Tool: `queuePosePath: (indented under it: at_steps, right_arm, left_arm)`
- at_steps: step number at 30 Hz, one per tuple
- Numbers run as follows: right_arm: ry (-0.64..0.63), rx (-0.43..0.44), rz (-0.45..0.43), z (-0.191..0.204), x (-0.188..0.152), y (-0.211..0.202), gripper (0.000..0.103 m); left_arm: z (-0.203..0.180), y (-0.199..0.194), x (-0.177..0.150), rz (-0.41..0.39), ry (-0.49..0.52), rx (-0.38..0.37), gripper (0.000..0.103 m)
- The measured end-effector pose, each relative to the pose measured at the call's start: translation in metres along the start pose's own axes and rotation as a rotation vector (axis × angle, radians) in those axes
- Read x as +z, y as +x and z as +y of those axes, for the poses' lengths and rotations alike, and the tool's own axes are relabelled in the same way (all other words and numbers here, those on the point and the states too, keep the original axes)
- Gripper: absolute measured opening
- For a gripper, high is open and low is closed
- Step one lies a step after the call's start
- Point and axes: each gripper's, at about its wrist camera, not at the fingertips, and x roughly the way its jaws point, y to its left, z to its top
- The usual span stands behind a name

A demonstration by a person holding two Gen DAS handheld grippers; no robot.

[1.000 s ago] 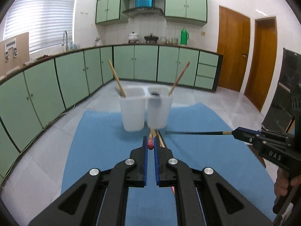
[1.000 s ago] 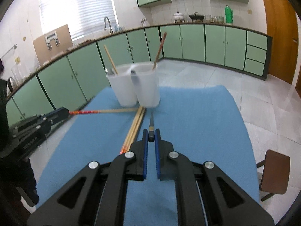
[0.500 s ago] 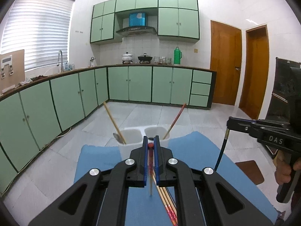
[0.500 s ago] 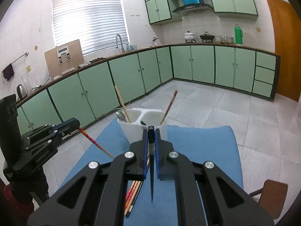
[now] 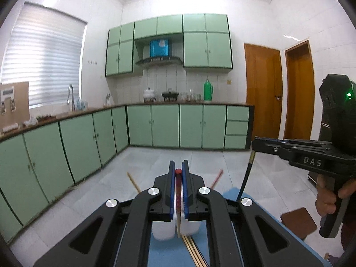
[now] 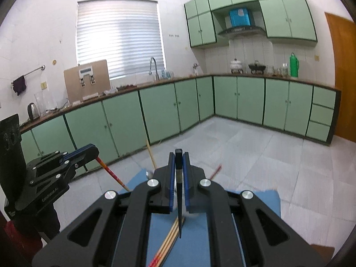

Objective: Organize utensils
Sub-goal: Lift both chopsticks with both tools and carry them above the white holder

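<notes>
My left gripper (image 5: 178,170) is shut on the red-tipped top of a wooden chopstick (image 5: 178,197) that hangs down over the white twin-cup holder (image 5: 163,231). The holder is mostly hidden under the fingers, and a stick (image 5: 133,181) leans out of each cup. My right gripper (image 6: 178,155) is shut on a black chopstick (image 6: 179,202) that points down. Each view shows the other tool: the right gripper (image 5: 255,143) with its black chopstick (image 5: 244,179), and the left gripper (image 6: 94,152) with its red-ended chopstick (image 6: 111,173). Several loose chopsticks (image 6: 170,241) lie on the blue mat (image 6: 198,244).
A person's hand (image 5: 327,200) grips the right tool's handle. A brown stool (image 5: 298,222) stands to the right of the mat. Green cabinets (image 5: 164,125) line the far walls across a grey tiled floor (image 6: 255,155).
Both grippers rose from the mat, each with its chopstick. The chopsticks went from lying level to hanging down. Both views tilted up toward the kitchen, and the holder slid under the fingers.
</notes>
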Motion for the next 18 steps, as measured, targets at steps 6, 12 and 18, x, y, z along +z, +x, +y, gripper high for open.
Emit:
queuePosePath:
  at_steps: [6, 12, 18]
  right_arm:
    - [-0.013, -0.005, -0.084, -0.005, 0.044, 0.012, 0.006]
    - [-0.035, -0.038, -0.134, -0.014, 0.066, 0.040, 0.006]
    - [-0.032, -0.074, -0.058, -0.027, 0.047, 0.085, 0.006]
  left_arm:
    - [0.000, 0.011, 0.037, -0.096, 0.041, 0.040, 0.006]
    - [0.009, 0.045, 0.042, -0.088, 0.029, 0.058, 0.006]
    - [0.023, 0.084, 0.015, -0.003, -0.010, 0.059, 0.006]
